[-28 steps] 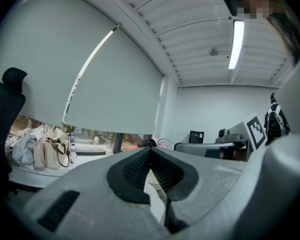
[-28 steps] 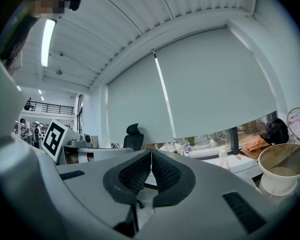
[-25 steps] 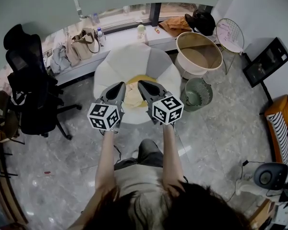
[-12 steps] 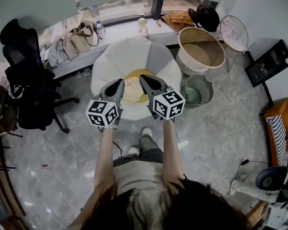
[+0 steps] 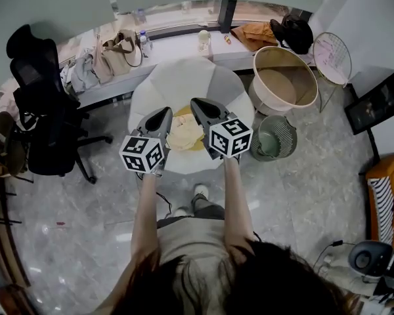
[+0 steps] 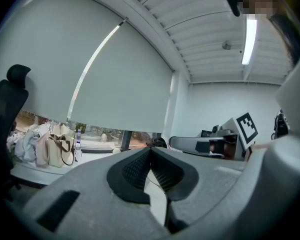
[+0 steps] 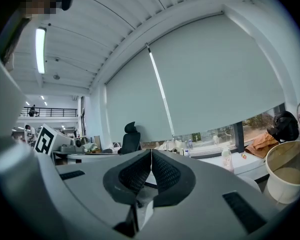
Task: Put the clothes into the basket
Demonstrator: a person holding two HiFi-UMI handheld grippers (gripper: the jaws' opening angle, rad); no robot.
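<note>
free: basket (image 5: 266, 99) mouth open | obstacle: green bin (image 5: 286, 135) just beside it

Head view looks steeply down; the 2 gripper views look level toward the window ledge (image 5: 177, 48) all 3 share.

A pile of cream and yellow clothes (image 5: 184, 135) is laid on the round white table (image 5: 184, 84) at the centre. To its right a large round beige basket (image 5: 282, 84) is set, with a green wire bin (image 5: 287, 140) just nearer. A black office chair (image 5: 39, 110) is placed at the left. A tan handbag (image 5: 118, 54) is set on the far white ledge (image 5: 177, 48).
</note>
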